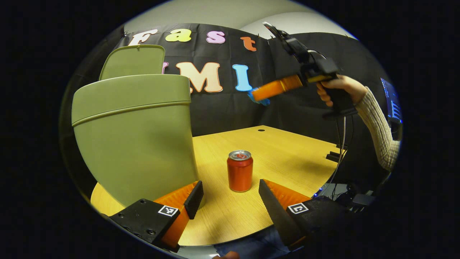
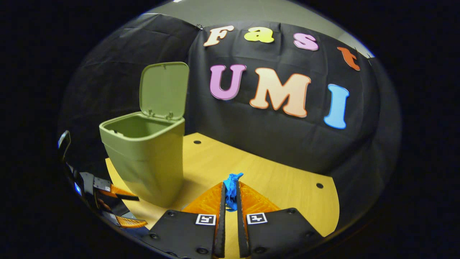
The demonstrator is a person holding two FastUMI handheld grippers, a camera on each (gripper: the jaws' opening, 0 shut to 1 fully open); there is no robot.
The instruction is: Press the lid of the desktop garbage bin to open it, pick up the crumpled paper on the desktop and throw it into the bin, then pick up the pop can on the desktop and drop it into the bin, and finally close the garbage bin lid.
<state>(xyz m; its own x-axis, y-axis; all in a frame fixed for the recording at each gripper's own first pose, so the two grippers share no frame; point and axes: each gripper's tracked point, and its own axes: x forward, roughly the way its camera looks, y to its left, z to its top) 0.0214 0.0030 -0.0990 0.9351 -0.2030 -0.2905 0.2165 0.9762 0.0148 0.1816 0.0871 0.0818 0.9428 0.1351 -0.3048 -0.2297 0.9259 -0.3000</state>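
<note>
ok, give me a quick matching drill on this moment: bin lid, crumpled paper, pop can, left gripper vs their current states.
Things:
1. bin lid
2. crumpled paper
3. pop can
4. left gripper

States:
A. upright on the desktop, untouched
B. fingers spread open, holding nothing
C. swung up, bin open
D. pinched between the right gripper's fingers

Pairs: 1-C, 2-D, 3-A, 4-B
</note>
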